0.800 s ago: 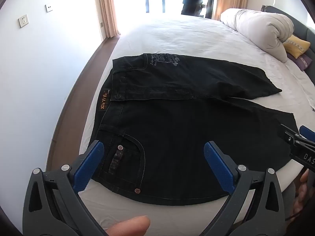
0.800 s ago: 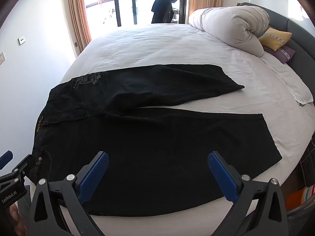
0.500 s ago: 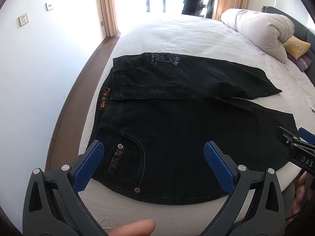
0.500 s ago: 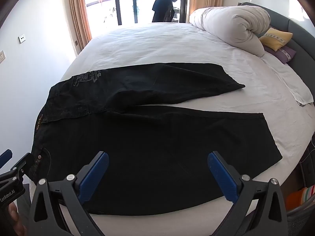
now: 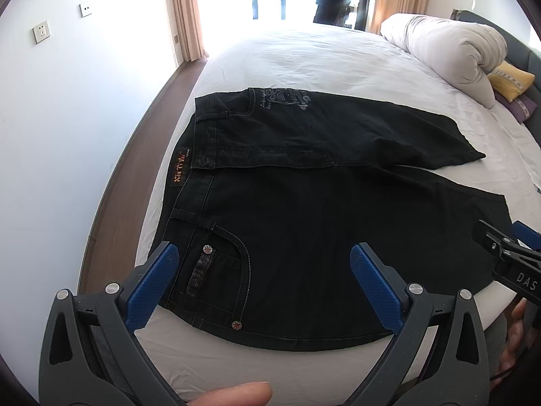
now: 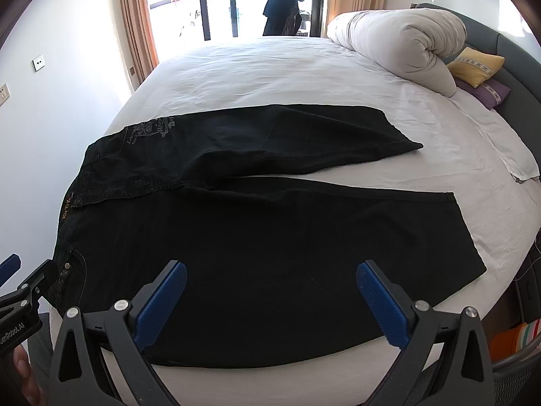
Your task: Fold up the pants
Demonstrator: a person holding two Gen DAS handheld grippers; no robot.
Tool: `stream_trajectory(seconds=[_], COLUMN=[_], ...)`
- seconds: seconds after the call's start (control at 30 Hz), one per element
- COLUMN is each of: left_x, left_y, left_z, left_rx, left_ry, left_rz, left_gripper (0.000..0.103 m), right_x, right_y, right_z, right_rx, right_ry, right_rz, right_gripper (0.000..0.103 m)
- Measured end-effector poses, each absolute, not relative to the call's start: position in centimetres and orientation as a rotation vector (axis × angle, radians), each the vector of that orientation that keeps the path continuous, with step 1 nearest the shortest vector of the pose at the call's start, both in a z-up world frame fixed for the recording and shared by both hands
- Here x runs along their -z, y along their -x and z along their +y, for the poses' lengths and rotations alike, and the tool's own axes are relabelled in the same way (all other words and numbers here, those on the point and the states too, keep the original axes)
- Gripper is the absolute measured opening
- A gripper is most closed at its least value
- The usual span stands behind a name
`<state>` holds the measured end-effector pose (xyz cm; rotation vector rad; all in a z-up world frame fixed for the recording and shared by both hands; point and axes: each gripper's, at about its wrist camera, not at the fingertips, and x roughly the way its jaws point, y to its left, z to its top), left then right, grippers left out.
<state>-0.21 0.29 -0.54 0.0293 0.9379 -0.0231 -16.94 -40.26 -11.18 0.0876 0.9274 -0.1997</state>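
Black jeans lie spread flat on the white bed, waistband to the left, both legs running right. They also show in the right wrist view. My left gripper is open and empty, above the near waist pocket at the bed's front edge. My right gripper is open and empty, above the near leg. Each gripper shows at the edge of the other's view: the right gripper, the left gripper.
A rolled white duvet and yellow and purple pillows lie at the bed's far right by a grey headboard. A white wall and wooden floor strip run along the left. A window with curtains is at the back.
Both grippers have shifted slightly forward over the jeans. The jeans have not moved and both grippers stay open.
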Motion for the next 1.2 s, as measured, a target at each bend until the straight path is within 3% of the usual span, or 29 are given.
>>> stream_trajectory(seconds=[1.2], left_x=[0.57], left_y=[0.1], left_z=[0.32], left_rx=[0.021], left_ry=[-0.028], left_rz=[0.943], left_gripper=[0.103], right_x=[12.12], right_y=[17.09], right_z=[-39.8], right_rx=[0.196], right_ry=[-0.091], right_rz=[0.942], right_gripper=[0.103])
